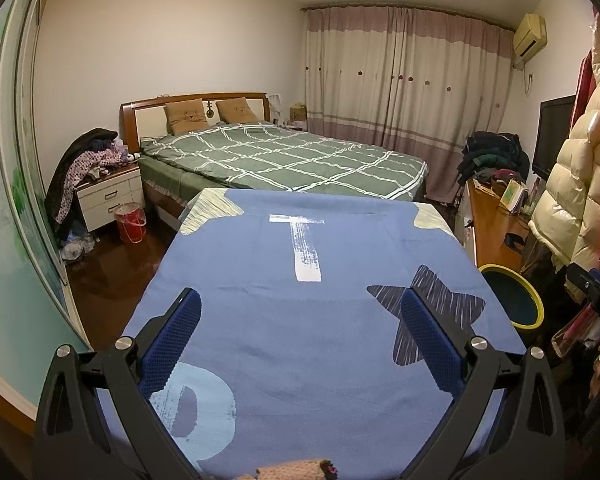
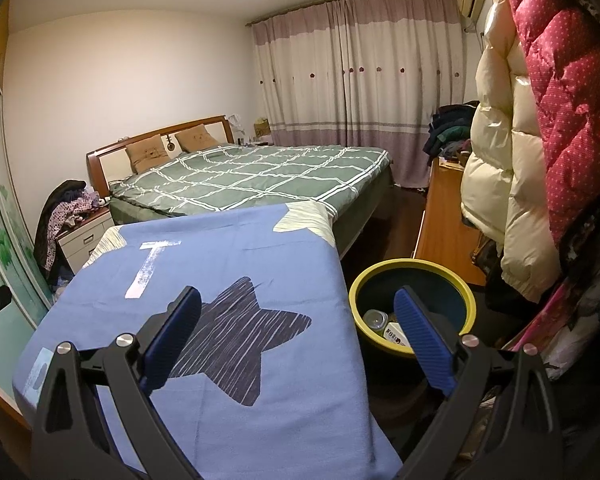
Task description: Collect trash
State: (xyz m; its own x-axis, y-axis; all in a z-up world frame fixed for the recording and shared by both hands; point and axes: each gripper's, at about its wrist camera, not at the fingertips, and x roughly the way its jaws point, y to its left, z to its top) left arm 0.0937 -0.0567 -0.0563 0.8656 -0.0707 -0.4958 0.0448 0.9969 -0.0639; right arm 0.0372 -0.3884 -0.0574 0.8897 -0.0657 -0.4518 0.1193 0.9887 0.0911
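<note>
Bedroom table under a blue cloth (image 2: 228,248); both grippers (image 1: 300,344) (image 2: 296,340) spread, empty. Binned can (image 2: 374,317) (probably light, slippery) grips best across its body.

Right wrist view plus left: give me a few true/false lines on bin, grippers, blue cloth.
1. The yellow-rimmed bin already holds items. True: a can and a labelled package lie inside.
2. The right gripper is shut on a piece of trash. False: its jaws stand wide open with nothing between them.
3. The left gripper is open above the blue cloth. True.
4. The bin stands on the blue cloth. False: it sits beside the cloth's right edge, lower down.
5. Trash lies on the dark star print. False: no loose items show on the cloth there.
</note>
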